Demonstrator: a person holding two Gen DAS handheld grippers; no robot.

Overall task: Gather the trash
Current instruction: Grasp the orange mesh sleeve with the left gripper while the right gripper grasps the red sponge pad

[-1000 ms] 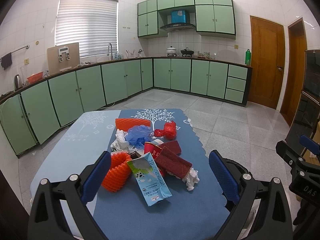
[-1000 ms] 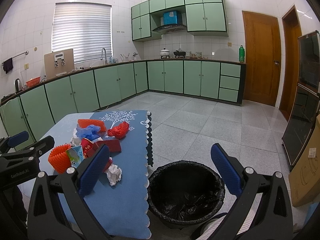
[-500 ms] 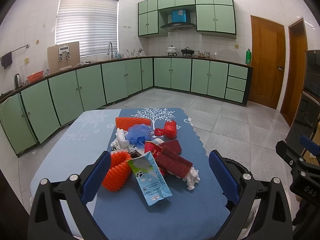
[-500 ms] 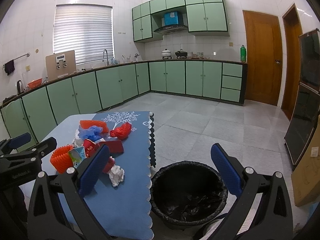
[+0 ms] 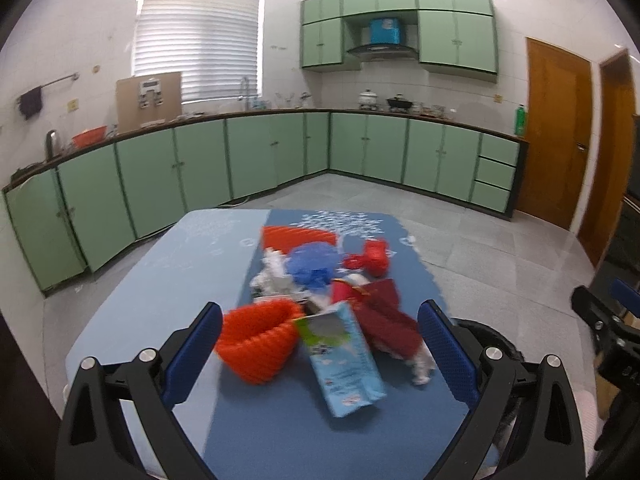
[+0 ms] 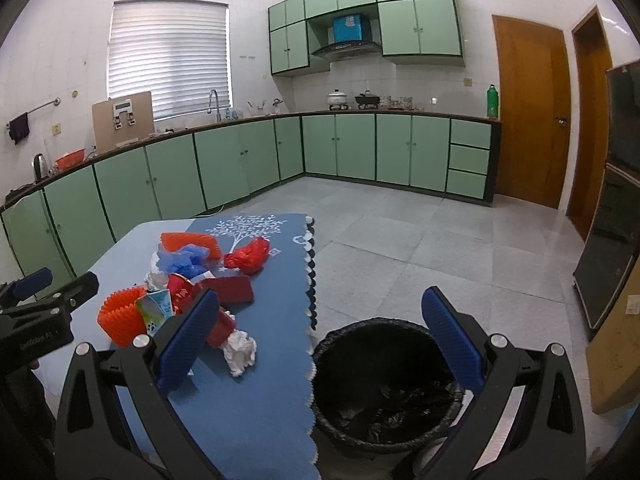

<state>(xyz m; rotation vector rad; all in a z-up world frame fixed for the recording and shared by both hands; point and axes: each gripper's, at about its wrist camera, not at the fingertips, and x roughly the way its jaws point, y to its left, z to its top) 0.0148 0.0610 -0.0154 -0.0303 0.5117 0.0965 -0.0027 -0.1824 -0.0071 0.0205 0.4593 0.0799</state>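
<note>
left claw (image 5: pixel 320 344) spread wide, holding nothing, poised over the near end of the trash pile on the desk (image 5: pixel 160 280). right claw (image 6: pixel 320 340) equally wide, empty, aimed past the desk edge at the black-lined bin (image 6: pixel 384 384) on the floor.

carton (image 5: pixel 340 356) straight ahead of the left claw, between its fingers in view, lying flat with long axis running away from the claw and tilted slightly right at the near end. orange ruffled cup (image 5: pixel 260 340) just left of it, touching or nearly so; dark red wrapper (image 5: pixel 384 316) just right; white tissue wad (image 5: pixel 420 364) near the right finger. farther back: blue bag (image 5: pixel 310 262), red net (image 5: pixel 370 258), another orange piece (image 5: pixel 296 236), more white paper (image 5: pixel 272 276).

left claw clearly nearer the pile; right claw nearer the bin, off the desk's right side. likely a left-claw grab first, carton or cup, then a carry rightward to the bin.

hard to make out: left view smeared by motion, so edges of carton and cup soft; height of the claw above the desk not readable. bin mostly cut off in the left view, only a dark rim behind the right finger. in the right view, the finger covers part of the wrapper, and what lies under the pile stays hidden.
</note>
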